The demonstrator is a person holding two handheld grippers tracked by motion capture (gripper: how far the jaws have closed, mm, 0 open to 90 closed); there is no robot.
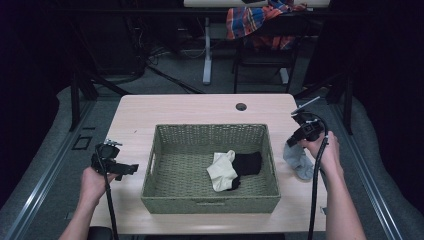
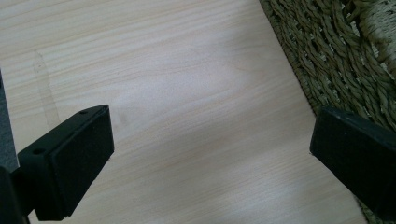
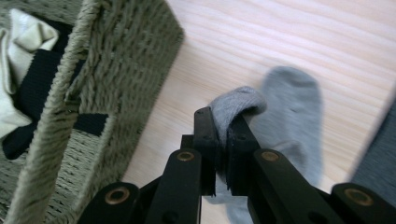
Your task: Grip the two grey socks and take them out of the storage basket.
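Right gripper (image 3: 223, 140): jaws clenched on a fold of the grey sock (image 3: 292, 112), the pinched cuff bulging above the pads; the rest of the sock trails away toward 1 o'clock in the right gripper view, and whether its far end rests on the wood cannot be told.

Grey sock, high view (image 1: 299, 159): at 3 o'clock of the basket (image 1: 272, 165), just outside its right wall, under the right gripper (image 1: 295, 141). Long axis runs roughly 11 to 5 o'clock, gripped end at 11, free end toward the table's near edge.

Left gripper (image 1: 129, 169): at 9 o'clock of the basket, jaws released and spread wide, nothing between them; bare table (image 2: 187, 93) lies beneath, basket weave beside one jaw.

Basket contents: cream sock (image 1: 222, 170) and black sock (image 1: 247, 162), overlapping, right of centre.

Progress, judged: two socks already lie in the basket; the grey one is gripped but not yet inside. Left to do: carry it over the right wall toward 9 o'clock and let go.
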